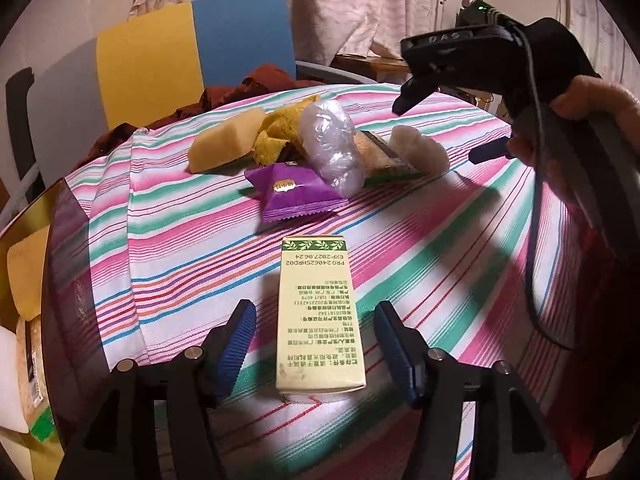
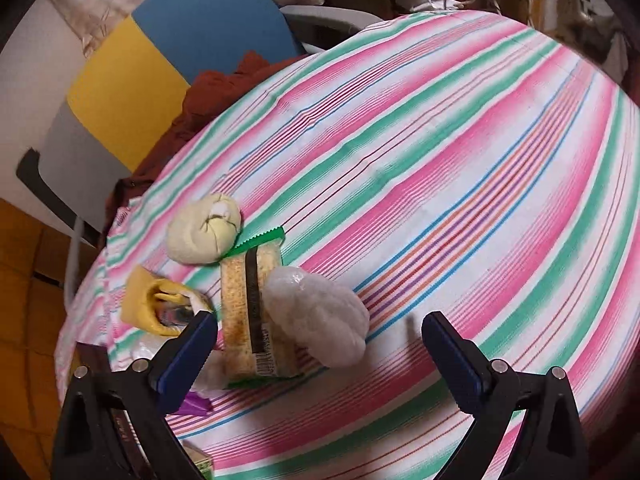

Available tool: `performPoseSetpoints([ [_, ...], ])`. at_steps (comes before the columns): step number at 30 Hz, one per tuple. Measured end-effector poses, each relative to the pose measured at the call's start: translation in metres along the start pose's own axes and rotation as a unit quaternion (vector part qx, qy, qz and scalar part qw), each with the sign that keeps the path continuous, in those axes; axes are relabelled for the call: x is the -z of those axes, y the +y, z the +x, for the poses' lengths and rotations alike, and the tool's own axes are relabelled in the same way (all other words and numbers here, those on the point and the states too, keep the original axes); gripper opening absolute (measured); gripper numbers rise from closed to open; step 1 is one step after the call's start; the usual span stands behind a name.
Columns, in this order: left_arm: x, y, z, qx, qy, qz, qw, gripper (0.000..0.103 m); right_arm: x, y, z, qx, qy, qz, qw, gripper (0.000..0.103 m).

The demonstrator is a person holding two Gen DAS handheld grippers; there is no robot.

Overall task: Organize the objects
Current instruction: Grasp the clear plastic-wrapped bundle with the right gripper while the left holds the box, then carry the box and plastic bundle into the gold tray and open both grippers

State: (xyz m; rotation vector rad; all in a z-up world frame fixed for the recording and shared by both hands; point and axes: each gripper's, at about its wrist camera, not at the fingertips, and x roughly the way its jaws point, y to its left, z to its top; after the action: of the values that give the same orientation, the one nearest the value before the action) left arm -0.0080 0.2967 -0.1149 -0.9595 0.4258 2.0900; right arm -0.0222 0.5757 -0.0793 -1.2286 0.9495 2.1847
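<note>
A cream box [image 1: 316,312] with a green band lies flat on the striped tablecloth [image 1: 180,240], between the fingers of my open left gripper [image 1: 314,320]; neither pad touches it. Behind it lies a pile: a purple packet [image 1: 296,192], a clear plastic bag [image 1: 328,144], a cracker pack [image 1: 384,156], a yellow sponge [image 1: 224,140] and a white bundle [image 1: 420,148]. My right gripper [image 1: 448,126] hovers open by the pile's right end. In the right wrist view my right gripper [image 2: 320,332] stands open just behind the plastic bag [image 2: 320,312], beside the cracker pack [image 2: 252,312].
A chair [image 1: 192,52] with yellow and blue panels stands at the table's far edge, a dark red cloth [image 1: 240,92] draped on it. A hand [image 1: 592,100] holds the right gripper, whose black cable [image 1: 534,240] hangs down. The cloth [image 2: 460,160] right of the pile is bare.
</note>
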Motion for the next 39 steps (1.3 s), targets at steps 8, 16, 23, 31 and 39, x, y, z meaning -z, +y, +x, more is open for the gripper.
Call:
performPoseSetpoints([
  [8,0.001,-0.003,-0.002,-0.003,-0.005,0.003,1.0,0.062,0.004,0.007,0.017,0.061,0.037,-0.047,0.996,0.045],
  [16,0.001,-0.002,-0.002,-0.005,-0.008,0.002,1.0,0.06,0.001,0.002,0.013,0.055,0.027,-0.042,0.997,0.044],
  [23,0.001,0.0,-0.009,-0.001,-0.005,-0.006,1.0,0.03,-0.002,0.004,0.0,0.04,-0.007,-0.049,0.998,0.044],
  [31,-0.004,-0.001,-0.032,0.019,-0.011,-0.019,0.9996,0.03,-0.004,0.007,-0.014,0.021,-0.029,-0.05,0.998,0.044],
  [39,-0.018,0.006,-0.084,0.015,-0.05,-0.042,0.9977,0.03,-0.002,0.024,-0.035,-0.053,-0.07,-0.074,0.993,0.044],
])
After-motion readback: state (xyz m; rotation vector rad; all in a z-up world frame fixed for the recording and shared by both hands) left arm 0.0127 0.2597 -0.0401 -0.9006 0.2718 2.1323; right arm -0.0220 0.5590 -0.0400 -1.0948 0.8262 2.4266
